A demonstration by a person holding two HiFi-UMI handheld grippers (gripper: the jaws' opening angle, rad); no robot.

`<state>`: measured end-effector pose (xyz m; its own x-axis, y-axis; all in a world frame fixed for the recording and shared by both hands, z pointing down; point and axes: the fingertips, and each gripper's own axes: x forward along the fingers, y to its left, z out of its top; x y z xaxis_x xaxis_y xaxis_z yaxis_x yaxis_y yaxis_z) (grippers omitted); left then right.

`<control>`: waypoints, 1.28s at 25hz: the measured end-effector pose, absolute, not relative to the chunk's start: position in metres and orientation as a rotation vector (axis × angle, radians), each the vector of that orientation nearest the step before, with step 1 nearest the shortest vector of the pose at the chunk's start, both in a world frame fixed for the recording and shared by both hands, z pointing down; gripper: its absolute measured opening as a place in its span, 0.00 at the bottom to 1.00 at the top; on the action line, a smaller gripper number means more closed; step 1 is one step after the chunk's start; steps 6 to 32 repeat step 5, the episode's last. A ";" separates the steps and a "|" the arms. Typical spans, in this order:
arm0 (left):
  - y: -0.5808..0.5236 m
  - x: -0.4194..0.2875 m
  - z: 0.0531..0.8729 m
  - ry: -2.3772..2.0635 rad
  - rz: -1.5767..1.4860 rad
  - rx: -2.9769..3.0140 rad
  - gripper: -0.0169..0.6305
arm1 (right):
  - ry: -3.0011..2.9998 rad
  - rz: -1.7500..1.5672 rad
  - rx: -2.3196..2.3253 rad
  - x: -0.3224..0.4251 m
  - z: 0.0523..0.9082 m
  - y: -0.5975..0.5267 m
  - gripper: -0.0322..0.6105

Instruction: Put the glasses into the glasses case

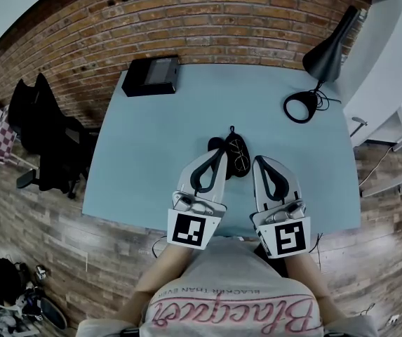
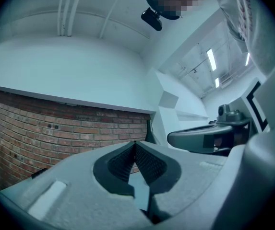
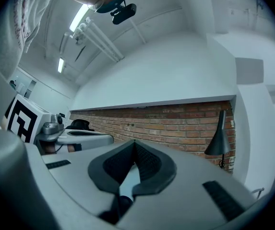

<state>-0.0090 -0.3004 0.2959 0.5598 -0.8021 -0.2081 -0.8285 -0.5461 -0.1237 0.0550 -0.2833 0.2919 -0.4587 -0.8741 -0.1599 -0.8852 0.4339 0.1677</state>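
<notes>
Two grippers hover low over the bench point(image 1: 151, 153): the left gripper point(image 1: 222, 153) and the right gripper point(image 1: 258, 160). Each pair of jaws is closed together and holds nothing. The glasses point(image 1: 238, 154) lie on the dark open case point(image 1: 218, 146) at 12 o'clock, just ahead of both tips. I cannot tell whether they sit fully inside it. This fits glasses just laid in, or resting there and awaiting seating. Any further handling would need the jaws parted.

Thin-rimmed glasses point(image 1: 239, 154) lie on black glasses case point(image 1: 215, 144)
</notes>
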 end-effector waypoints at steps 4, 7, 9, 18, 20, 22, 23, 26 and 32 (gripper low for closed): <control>-0.301 -0.012 0.294 1.375 0.192 -2.575 0.03 | 2.626 0.334 -1.586 0.051 0.292 -0.284 0.06; -0.301 -0.013 0.294 1.375 0.192 -2.573 0.03 | 2.634 0.326 -1.576 0.049 0.293 -0.284 0.06; -0.301 -0.013 0.294 1.375 0.192 -2.573 0.03 | 2.634 0.326 -1.576 0.049 0.293 -0.284 0.06; -0.301 -0.013 0.294 1.375 0.192 -2.573 0.03 | 2.634 0.326 -1.576 0.049 0.293 -0.284 0.06; -0.301 -0.013 0.294 1.375 0.192 -2.573 0.03 | 2.634 0.326 -1.576 0.049 0.293 -0.284 0.06; -0.301 -0.013 0.294 1.375 0.192 -2.573 0.03 | 2.634 0.326 -1.576 0.049 0.293 -0.284 0.06; -0.301 -0.013 0.294 1.375 0.192 -2.573 0.03 | 2.634 0.326 -1.576 0.049 0.293 -0.284 0.06; -0.301 -0.013 0.294 1.375 0.192 -2.573 0.03 | 2.634 0.326 -1.576 0.049 0.293 -0.284 0.06; -0.301 -0.013 0.294 1.375 0.192 -2.573 0.03 | 2.634 0.326 -1.576 0.049 0.293 -0.284 0.06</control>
